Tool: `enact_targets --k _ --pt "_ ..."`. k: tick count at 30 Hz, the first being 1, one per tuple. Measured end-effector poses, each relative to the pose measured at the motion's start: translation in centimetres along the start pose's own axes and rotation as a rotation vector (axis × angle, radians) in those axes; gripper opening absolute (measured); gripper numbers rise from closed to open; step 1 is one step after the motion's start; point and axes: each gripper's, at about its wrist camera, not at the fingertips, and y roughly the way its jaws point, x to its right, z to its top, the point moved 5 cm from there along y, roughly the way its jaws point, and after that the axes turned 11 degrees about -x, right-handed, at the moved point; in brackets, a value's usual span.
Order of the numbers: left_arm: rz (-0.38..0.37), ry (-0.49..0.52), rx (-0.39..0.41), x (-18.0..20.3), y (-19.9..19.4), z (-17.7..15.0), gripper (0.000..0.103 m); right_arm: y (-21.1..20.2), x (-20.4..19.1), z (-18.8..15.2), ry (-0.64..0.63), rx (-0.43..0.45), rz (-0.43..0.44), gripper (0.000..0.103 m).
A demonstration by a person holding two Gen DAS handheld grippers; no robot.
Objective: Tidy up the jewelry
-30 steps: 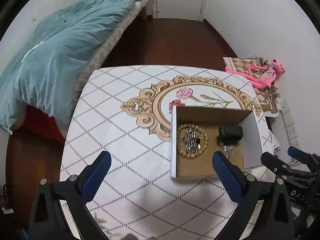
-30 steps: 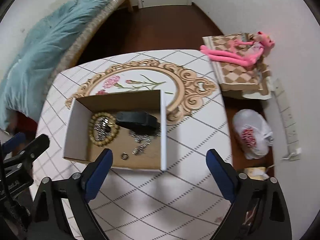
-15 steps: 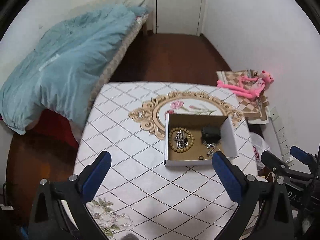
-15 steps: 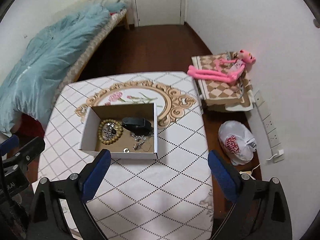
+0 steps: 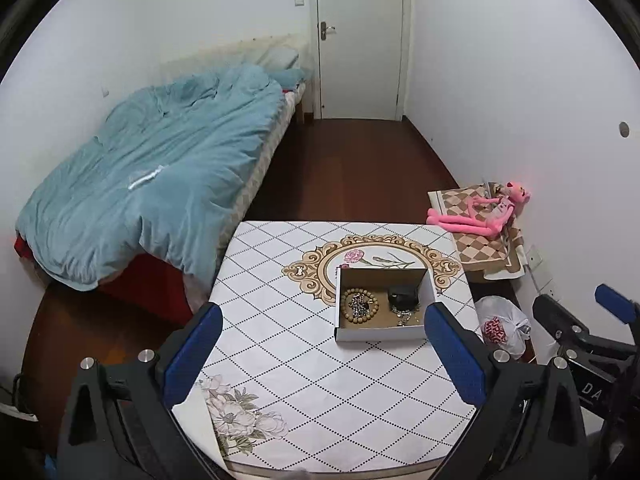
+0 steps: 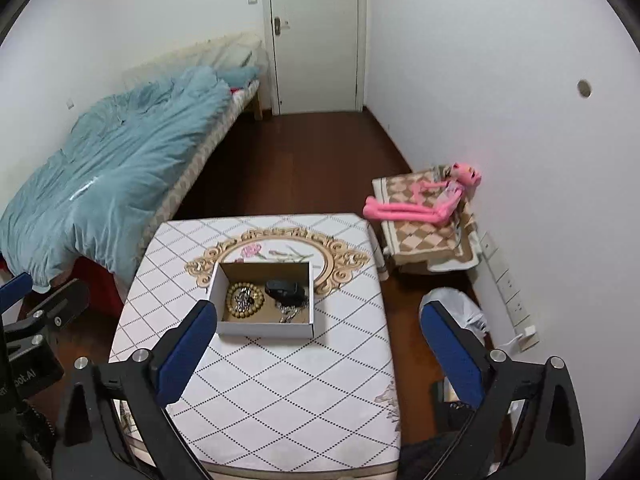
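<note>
A shallow white cardboard box (image 5: pixel 380 335) (image 6: pixel 264 329) sits on the patterned table (image 5: pixel 304 376) (image 6: pixel 280 380). Inside lie a wooden bead bracelet (image 5: pixel 349 313) (image 6: pixel 232 309) around a silver piece, a black item (image 5: pixel 404 295) (image 6: pixel 285 290) and silver chains (image 5: pixel 403 316) (image 6: pixel 289 313). My left gripper (image 5: pixel 320 350) is open and empty, high above the table's near side. My right gripper (image 6: pixel 318 348) is open and empty, also high and back from the box. Each gripper shows at the edge of the other's view.
A bed with a teal duvet (image 5: pixel 152 184) stands left of the table. A pink plush toy (image 5: pixel 480 216) lies on a checkered box by the right wall. A white plastic bag (image 5: pixel 500 324) sits on the dark wood floor (image 5: pixel 344 168). A white door (image 5: pixel 360 40) is at the far end.
Both grippers have pulled up and back from the box, so the table looks smaller and the whole room shows. Both stay open and empty. The box contents have not moved.
</note>
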Motion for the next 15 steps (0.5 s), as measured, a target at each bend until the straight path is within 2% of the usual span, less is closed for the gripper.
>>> enact_targets --k 8,15 --pt "-0.012 -0.001 0.024 0.2 -2.8 -0.7 0.103 -4.0 -0.3 -0.5 -0.018 0.04 -0.01 0.103" --pt "0.006 -0.005 0.01 0.5 -2.5 -0.8 0.103 -4.2 0.1 -1.0 -0.012 0.016 -0.018 0.103"
